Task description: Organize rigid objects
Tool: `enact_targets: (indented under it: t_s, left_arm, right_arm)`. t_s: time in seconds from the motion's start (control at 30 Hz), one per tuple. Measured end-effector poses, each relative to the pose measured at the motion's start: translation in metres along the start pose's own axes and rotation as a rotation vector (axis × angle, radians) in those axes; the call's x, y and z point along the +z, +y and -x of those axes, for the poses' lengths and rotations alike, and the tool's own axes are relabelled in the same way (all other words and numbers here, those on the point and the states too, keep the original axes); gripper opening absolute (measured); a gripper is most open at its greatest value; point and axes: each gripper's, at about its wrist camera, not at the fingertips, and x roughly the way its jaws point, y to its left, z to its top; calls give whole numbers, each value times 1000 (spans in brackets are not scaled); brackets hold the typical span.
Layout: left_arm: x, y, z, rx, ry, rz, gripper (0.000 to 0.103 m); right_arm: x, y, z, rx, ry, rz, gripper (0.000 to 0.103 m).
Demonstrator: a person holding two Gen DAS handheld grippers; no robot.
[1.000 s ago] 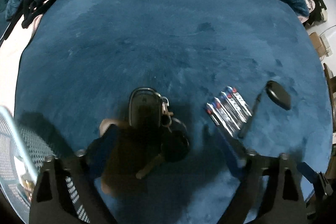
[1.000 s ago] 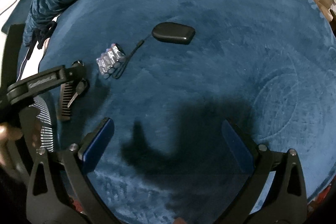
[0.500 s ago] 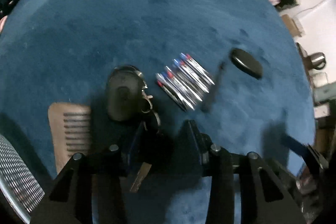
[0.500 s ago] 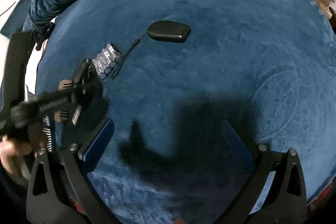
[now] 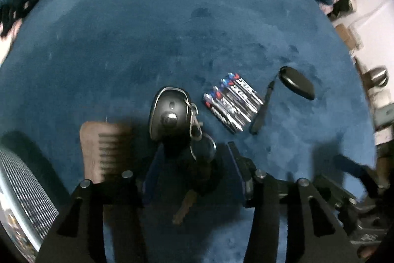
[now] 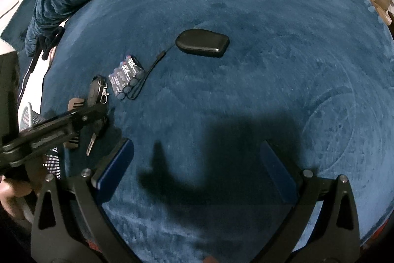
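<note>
In the left wrist view, a mesh basket (image 5: 23, 191) sat at the lower left edge of the frame. Just right of it a brown wooden comb (image 5: 103, 147) lay on the blue carpet (image 5: 172, 28), its teeth pointing right. Next came a dark car key fob (image 5: 170, 115) near the middle of the frame, with a metal clip and ring along its right side and a second dark key (image 5: 197, 179) below it, the brass blade pointing toward the bottom of the frame. My left tongs (image 5: 193, 171) straddled that lower key with the jaws partly parted; the blur kept me from telling whether the pads touched it. To the right of the fob lay a pack of batteries (image 5: 231, 102), then a black strap, and at the right a black oval case (image 5: 296, 83) joined to that strap.

In the right wrist view, the left tongs showed as a dark bar at the left edge, over the comb and keys. The batteries (image 6: 126, 77) lay left of centre, the black case (image 6: 202, 42) above the middle. My right tongs (image 6: 197, 169) hung released and wide apart at the bottom of the frame, grasping nothing, with only shadowed carpet (image 6: 270, 16) between the blue pads.
</note>
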Motion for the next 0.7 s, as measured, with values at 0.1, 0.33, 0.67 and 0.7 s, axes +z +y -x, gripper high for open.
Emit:
enact_targets:
  t_s: [0.1, 0.33, 0.67, 0.7]
  left_arm:
    - [8, -13, -10, 36, -24, -47, 66]
    - [24, -5, -28, 4, -16, -9, 70]
    - [18, 13, -12, -15, -12, 10, 71]
    - [17, 15, -9, -15, -18, 14, 71]
  right_arm:
    - [0, -1, 0, -8, 1, 3, 103]
    - [7, -2, -4, -24, 0, 6, 103]
    - [69, 5, -20, -63, -35, 156, 103]
    - [76, 6, -25, -67, -32, 173, 103]
